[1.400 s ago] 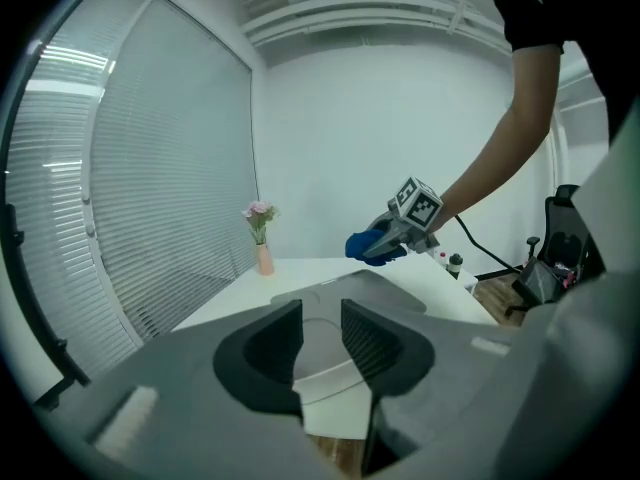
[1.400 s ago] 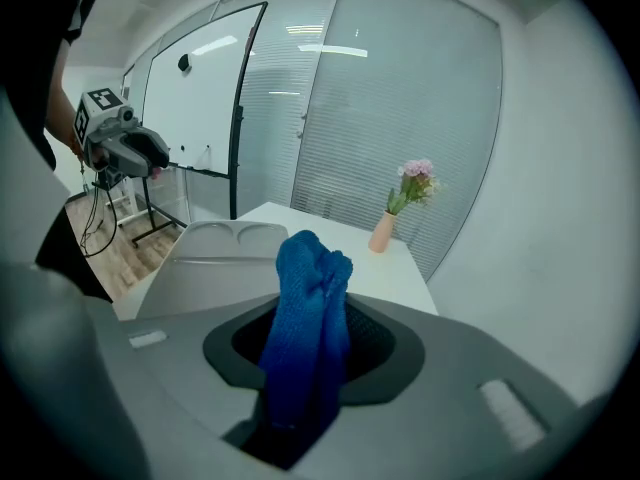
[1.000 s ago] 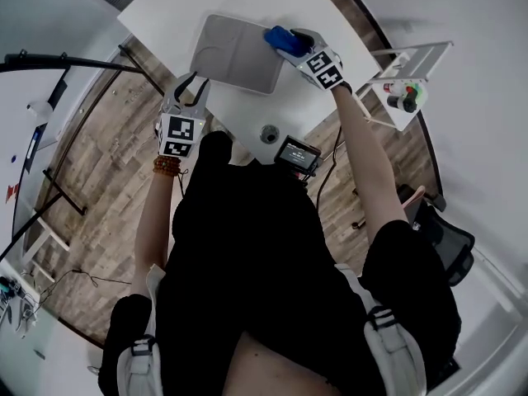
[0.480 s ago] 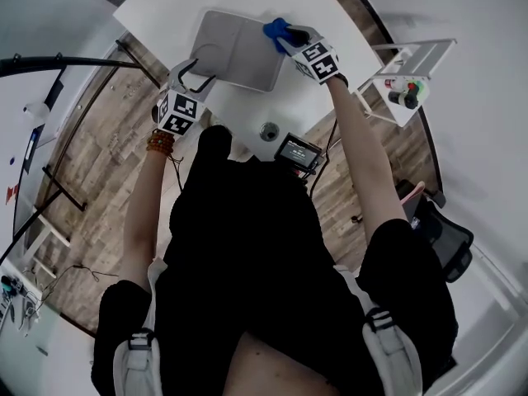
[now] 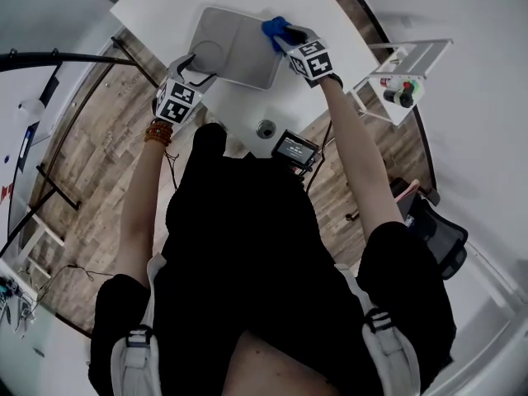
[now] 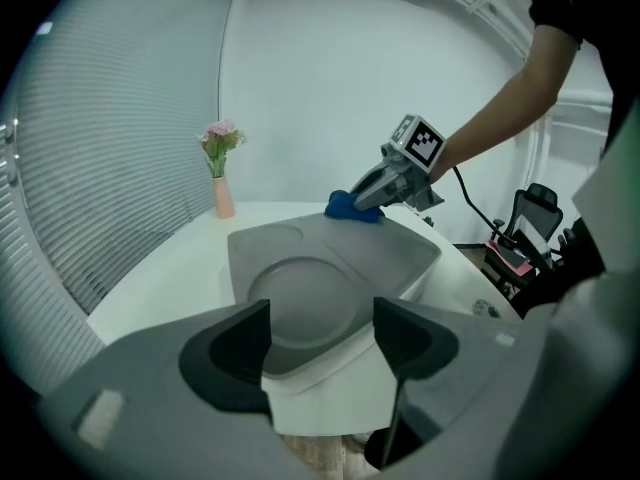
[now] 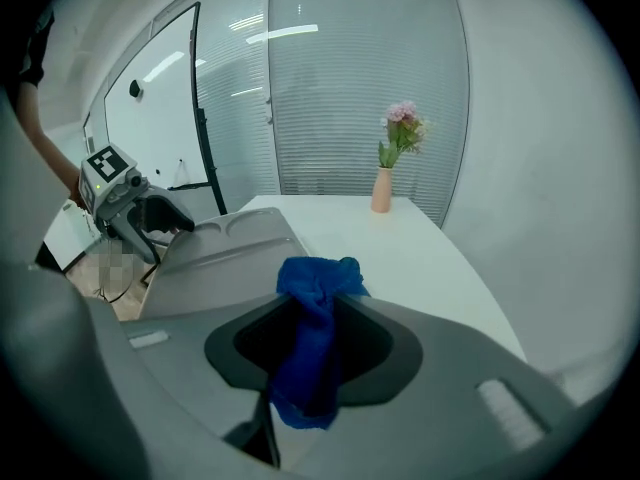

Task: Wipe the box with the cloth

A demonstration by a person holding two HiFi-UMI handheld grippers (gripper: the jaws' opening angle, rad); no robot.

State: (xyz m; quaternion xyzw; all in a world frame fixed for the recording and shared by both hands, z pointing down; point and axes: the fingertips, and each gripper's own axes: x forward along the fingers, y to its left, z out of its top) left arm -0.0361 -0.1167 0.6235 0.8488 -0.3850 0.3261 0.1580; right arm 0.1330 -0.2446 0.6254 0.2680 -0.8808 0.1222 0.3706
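Note:
A grey box [image 5: 235,48] with a moulded lid lies on the white table [image 5: 276,97]. My right gripper [image 5: 286,36] is shut on a blue cloth [image 5: 274,28] and presses it on the box's far right corner. In the right gripper view the cloth [image 7: 318,278] hangs bunched between the jaws of the right gripper [image 7: 315,303], over the box [image 7: 225,253]. My left gripper [image 5: 195,65] is open at the box's near left corner. In the left gripper view the left gripper [image 6: 318,343] has the box [image 6: 330,268] edge just ahead of its spread jaws, with the cloth [image 6: 352,206] beyond.
A pink vase with flowers [image 6: 222,196] stands at the table's far end. A small device with a screen [image 5: 295,149] and a round fitting [image 5: 265,129] sit at the near edge. A white side rack [image 5: 404,85] stands to the right, an office chair [image 6: 535,218] behind it.
My left gripper has moved forward from beside the table to the box's near left corner. The right gripper with the cloth has slid slightly left and farther along the box.

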